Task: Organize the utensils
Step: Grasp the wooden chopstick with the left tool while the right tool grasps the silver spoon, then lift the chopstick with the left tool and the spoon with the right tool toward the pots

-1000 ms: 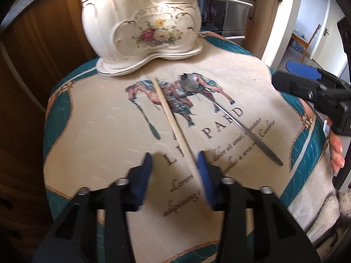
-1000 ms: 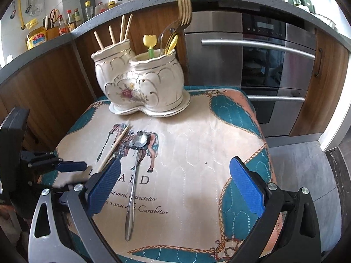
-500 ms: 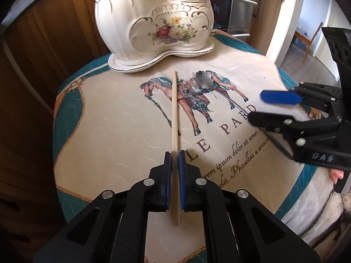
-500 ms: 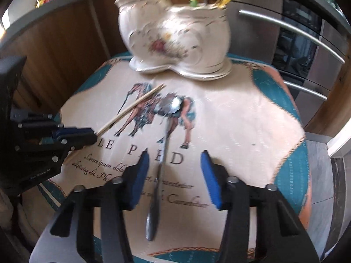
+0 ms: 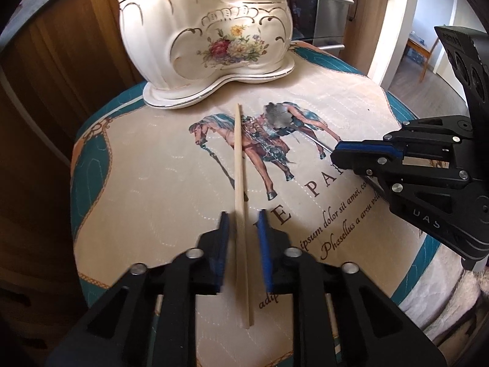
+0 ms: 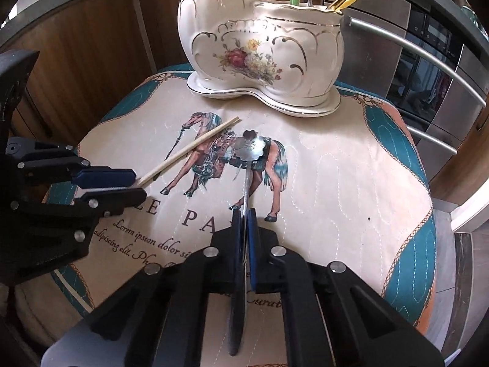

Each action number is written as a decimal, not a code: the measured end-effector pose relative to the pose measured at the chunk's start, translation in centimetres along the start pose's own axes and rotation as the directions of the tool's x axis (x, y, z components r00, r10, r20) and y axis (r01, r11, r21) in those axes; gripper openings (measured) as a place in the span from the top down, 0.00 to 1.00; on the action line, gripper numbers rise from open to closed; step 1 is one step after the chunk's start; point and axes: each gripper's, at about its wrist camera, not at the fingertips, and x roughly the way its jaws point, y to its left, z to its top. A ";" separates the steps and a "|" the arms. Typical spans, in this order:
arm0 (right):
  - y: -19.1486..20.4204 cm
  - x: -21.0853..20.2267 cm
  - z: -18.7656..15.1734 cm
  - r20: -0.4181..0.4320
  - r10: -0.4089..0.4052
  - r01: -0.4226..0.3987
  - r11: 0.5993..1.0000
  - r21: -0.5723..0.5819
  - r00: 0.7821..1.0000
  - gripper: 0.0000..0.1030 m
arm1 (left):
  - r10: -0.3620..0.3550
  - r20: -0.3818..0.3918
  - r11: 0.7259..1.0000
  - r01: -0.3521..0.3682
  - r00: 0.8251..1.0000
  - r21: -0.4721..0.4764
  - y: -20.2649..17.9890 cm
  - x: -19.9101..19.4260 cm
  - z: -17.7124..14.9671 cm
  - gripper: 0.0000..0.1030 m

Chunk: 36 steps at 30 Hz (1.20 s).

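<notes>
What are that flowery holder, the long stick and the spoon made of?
The holder looks like glazed ceramic: glossy cream surface, gilt trim, painted flowers. The stick seems bare wood or bamboo, pale and matte. The spoon appears polished metal; its bowl reflects light.

Dark wooden cabinet fronts [image 6: 91, 49] close the far left of the room beneath a grey countertop [image 6: 76, 3]. To the far right stands a stainless steel oven [image 6: 428, 70] with long curved bar handles [image 6: 406, 46] and a dark glass door. A quilted cloth [image 6: 351, 183], cream with teal borders, a printed horse and script lettering, lies in the foreground. At the right a white door frame [image 5: 406, 24] opens onto a bright room with grey flooring [image 5: 406, 76] and a wooden chair [image 5: 428, 58]. Daylight falls across the cloth.
</notes>
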 end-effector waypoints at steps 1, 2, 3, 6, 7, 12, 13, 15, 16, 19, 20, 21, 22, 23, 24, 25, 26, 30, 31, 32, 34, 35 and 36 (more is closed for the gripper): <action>-0.1 0.0 0.0 0.004 0.006 -0.006 1.000 0.009 1.000 0.96 | 0.004 0.001 1.000 -0.004 1.000 0.001 0.1 -0.2 -0.2 0.91; -0.2 -0.1 0.0 0.006 0.010 -0.010 1.000 0.017 1.000 0.96 | 0.005 0.003 1.000 -0.005 1.000 0.000 0.2 -0.2 -0.2 0.94; -0.4 -0.3 -0.1 0.017 0.018 -0.018 0.999 0.028 1.000 0.96 | -0.005 0.006 1.000 0.005 1.000 -0.007 0.4 -0.2 -0.2 0.94; -1.0 -1.2 -0.1 0.055 0.034 -0.036 0.998 0.045 0.998 0.96 | -0.033 0.030 0.999 0.034 0.999 -0.033 1.2 -0.4 -0.4 0.94; -1.2 -1.6 -0.1 0.075 0.046 -0.050 0.997 0.054 0.996 0.96 | -0.049 0.044 0.998 0.050 0.998 -0.043 1.5 -0.6 -0.5 0.94; -2.0 -3.5 0.5 0.172 0.080 -0.095 0.992 0.078 0.982 0.96 | -0.099 0.136 0.991 0.110 0.986 -0.081 2.8 -2.1 -0.8 0.94; -2.1 -3.9 0.6 0.195 0.087 -0.104 0.991 0.080 0.977 0.96 | -0.115 0.171 0.988 0.130 0.979 -0.081 3.0 -2.8 -0.9 0.94; -2.3 -4.7 0.7 0.232 0.110 -0.131 0.988 0.079 0.967 0.96 | -0.128 0.214 0.986 0.146 0.968 -0.074 3.3 -3.9 -1.1 0.94; -2.4 -4.9 0.7 0.249 0.120 -0.144 0.986 0.079 0.961 0.96 | -0.135 0.236 0.986 0.155 0.962 -0.067 3.4 -4.5 -1.2 0.94; -2.4 -6.4 1.0 0.314 0.145 -0.174 0.983 0.065 0.938 0.96 | -0.157 0.292 0.983 0.178 0.943 -0.046 3.6 -6.3 -1.3 0.94; -2.4 -6.7 1.1 0.330 0.152 -0.182 0.981 0.061 0.932 0.96 | -0.162 0.313 0.982 0.183 0.936 -0.038 3.7 -7.0 -1.3 0.94; -2.4 -7.1 1.2 0.349 0.159 -0.191 0.980 0.059 0.924 0.96 | -0.166 0.336 0.982 0.188 0.927 -0.034 3.8 -7.7 -1.2 0.94; -2.5 -7.7 1.4 0.375 0.169 -0.204 0.977 0.055 0.911 0.96 | -0.172 0.354 0.980 0.196 0.919 -0.032 4.0 -8.2 -1.0 0.94; -2.6 -8.1 1.6 0.395 0.172 -0.209 0.977 0.053 0.903 0.96 | -0.175 0.387 0.979 0.203 0.906 -0.033 4.3 -9.0 -0.8 0.94; -2.7 -8.6 1.9 0.421 0.169 -0.209 0.977 0.050 0.891 0.96 | -0.171 0.420 0.978 0.206 0.891 -0.038 4.6 -9.7 -0.5 0.94; -2.7 -8.9 2.2 0.440 0.165 -0.207 0.977 0.049 0.882 0.96 | -0.168 0.455 0.976 0.211 0.874 -0.044 4.9 -10.3 -0.1 0.94; -3.0 -9.3 2.8 0.474 0.159 -0.207 0.977 0.050 0.866 0.96 | -0.163 0.487 0.975 0.214 0.858 -0.050 5.2 -10.8 0.6 0.94; -4.1 -9.5 5.9 0.538 0.150 -0.225 0.971 0.076 0.829 0.96 | -0.112 0.605 0.971 0.215 0.789 -0.101 6.3 -11.9 3.7 0.94; -4.4 -9.5 6.5 0.551 0.151 -0.235 0.968 0.085 0.821 0.96 | -0.108 0.623 0.967 0.228 0.775 -0.116 6.7 -12.0 4.3 0.94; -4.9 -9.3 7.3 0.572 0.154 -0.256 0.961 0.101 0.805 0.96 | -0.109 0.650 0.957 0.255 0.752 -0.135 7.3 -12.1 5.1 0.94; -5.8 -9.0 8.9 0.614 0.154 -0.291 0.948 0.129 0.774 0.96 | -0.118 0.686 0.941 0.301 0.718 -0.153 8.0 -12.2 6.6 0.94; -6.2 -8.9 9.4 0.630 0.150 -0.299 0.945 0.136 0.762 0.96 | -0.109 0.701 0.937 0.309 0.704 -0.164 8.3 -12.2 7.4 0.94; -6.5 -8.8 10.2 0.648 0.147 -0.310 0.940 0.144 0.747 0.96 | -0.095 0.716 0.933 0.312 0.692 -0.177 8.6 -12.1 8.2 0.94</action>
